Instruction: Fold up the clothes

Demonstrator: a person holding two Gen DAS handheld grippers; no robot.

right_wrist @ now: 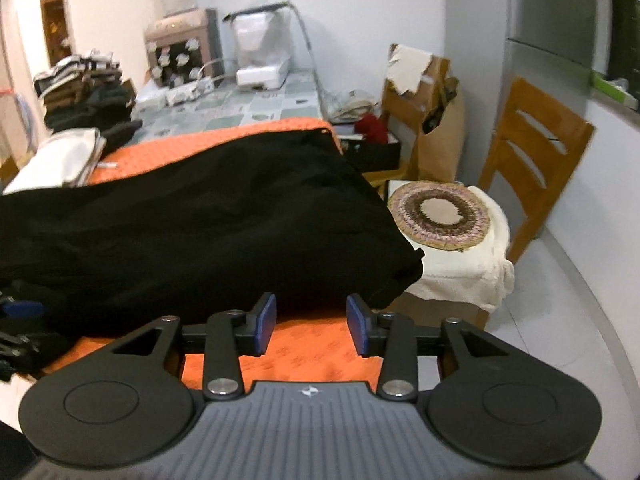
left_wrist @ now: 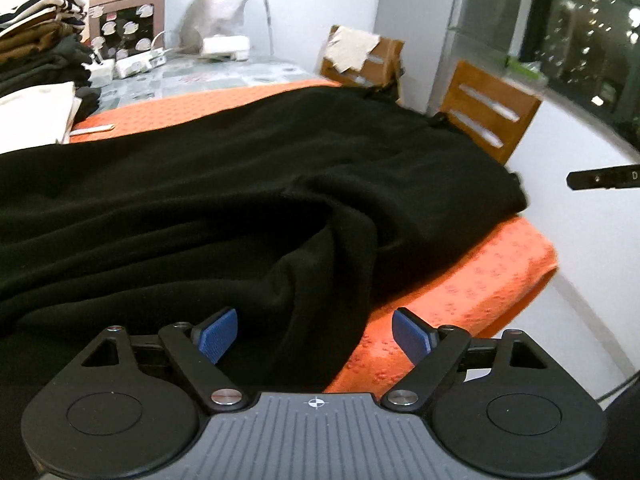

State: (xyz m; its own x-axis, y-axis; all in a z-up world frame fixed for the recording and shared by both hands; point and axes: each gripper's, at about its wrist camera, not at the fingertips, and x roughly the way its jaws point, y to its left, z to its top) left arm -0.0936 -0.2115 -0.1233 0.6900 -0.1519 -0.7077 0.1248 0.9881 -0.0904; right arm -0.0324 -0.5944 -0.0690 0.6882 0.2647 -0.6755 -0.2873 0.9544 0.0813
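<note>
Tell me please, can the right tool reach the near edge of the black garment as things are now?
Probably yes. The right tool is open, and only bare orange cloth lies between its pads and the black garment; nothing blocks the way.

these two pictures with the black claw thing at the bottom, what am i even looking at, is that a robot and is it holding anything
No robot here: a person holds a two-finger gripper in each hand, and each gripper carries a wide-angle camera looking forward along its fingers. One picture comes from the left gripper, the other from the right gripper. The blue pieces are its finger pads.

Both look at the same black garment, spread out and rumpled over an orange cloth that covers the table. At the far left sits a pile of folded clothes, and a wooden chair stands off to the right.

Both grippers are open and hold nothing. The left one has a bunched fold of the garment between its fingers; the right one sits over bare orange cloth just short of the garment's edge.
</note>
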